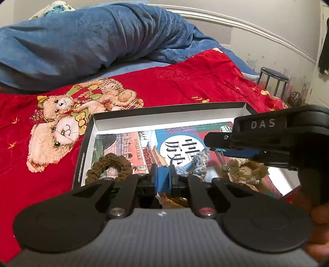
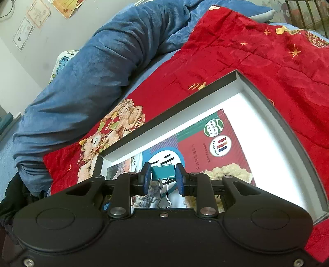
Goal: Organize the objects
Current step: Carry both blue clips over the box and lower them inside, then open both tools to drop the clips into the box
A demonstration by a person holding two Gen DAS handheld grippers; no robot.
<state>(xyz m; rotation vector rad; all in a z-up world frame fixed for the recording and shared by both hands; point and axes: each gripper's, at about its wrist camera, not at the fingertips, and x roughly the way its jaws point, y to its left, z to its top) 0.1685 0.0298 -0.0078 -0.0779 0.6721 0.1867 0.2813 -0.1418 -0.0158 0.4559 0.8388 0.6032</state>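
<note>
The right gripper (image 2: 162, 178) clamps a teal metal binder clip (image 2: 163, 172) above the shallow black-rimmed white cardboard box (image 2: 267, 98). Inside lie a colourful printed booklet (image 2: 226, 131) marked "2017", a brown crocheted scrunchie (image 1: 111, 164) and beige yarn (image 1: 242, 170). The left gripper (image 1: 163, 180) is closed, empty. A red teddy-bear blanket (image 1: 174, 82) lies underneath.

Ahead of the tool lies a bed under a red blanket (image 1: 185, 82) printed with teddy bears (image 1: 61, 115), and beyond that a bunched blue blanket (image 1: 92, 41). Behind runs a pale wall (image 1: 267, 43) with a white moulding (image 1: 226, 18). Far right stands a dark round stool (image 1: 274, 77). Framed certificates (image 2: 30, 24) hang upper left.
</note>
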